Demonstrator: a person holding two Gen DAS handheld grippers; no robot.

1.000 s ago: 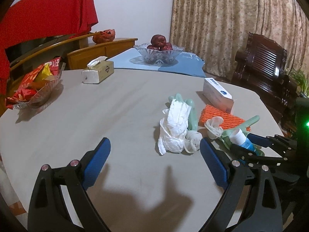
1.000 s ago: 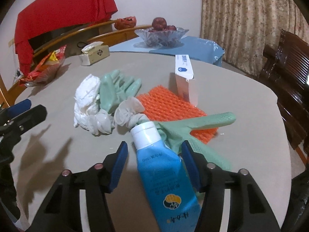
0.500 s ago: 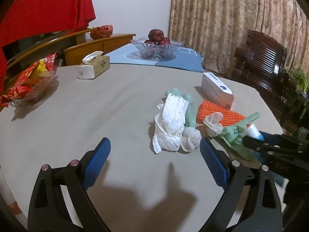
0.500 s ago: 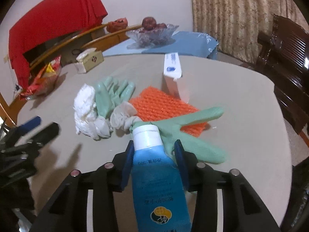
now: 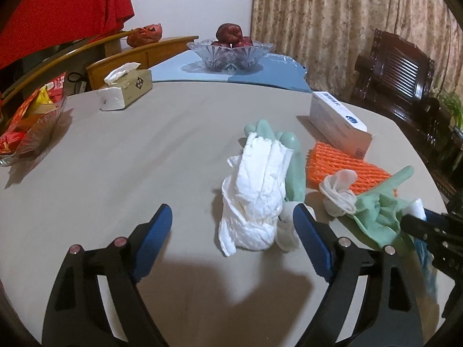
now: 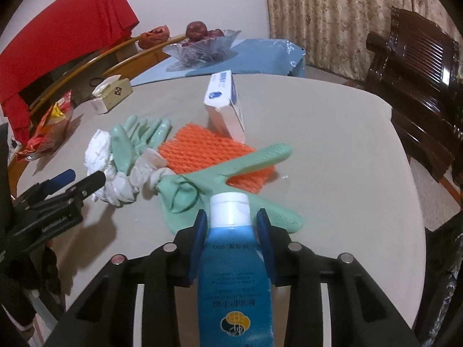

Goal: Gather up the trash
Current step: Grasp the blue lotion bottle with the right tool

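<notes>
My right gripper (image 6: 231, 243) is shut on a blue tube with a white cap (image 6: 233, 266) and holds it just above the table. Beyond it lie a green rubber glove (image 6: 225, 173), an orange foam net (image 6: 214, 153), knotted whitish gloves (image 6: 136, 173) and crumpled white paper (image 6: 98, 150). My left gripper (image 5: 233, 240) is open and empty, low over the table, its jaws either side of the near end of the white paper (image 5: 257, 196). A second green glove (image 5: 289, 156) lies behind the paper. The right gripper (image 5: 434, 231) shows at the right edge of the left wrist view.
A white and blue carton (image 5: 338, 121) stands behind the orange net. A tissue box (image 5: 127, 89) and a dish of snack packets (image 5: 29, 121) sit at the far left of the grey table (image 5: 144, 159). A glass fruit bowl (image 5: 230, 52) stands beyond. A dark chair (image 6: 419, 86) is on the right.
My right gripper has closed on the blue tube and lifted it off the table. My left gripper has moved forward to the white paper and stays open.
</notes>
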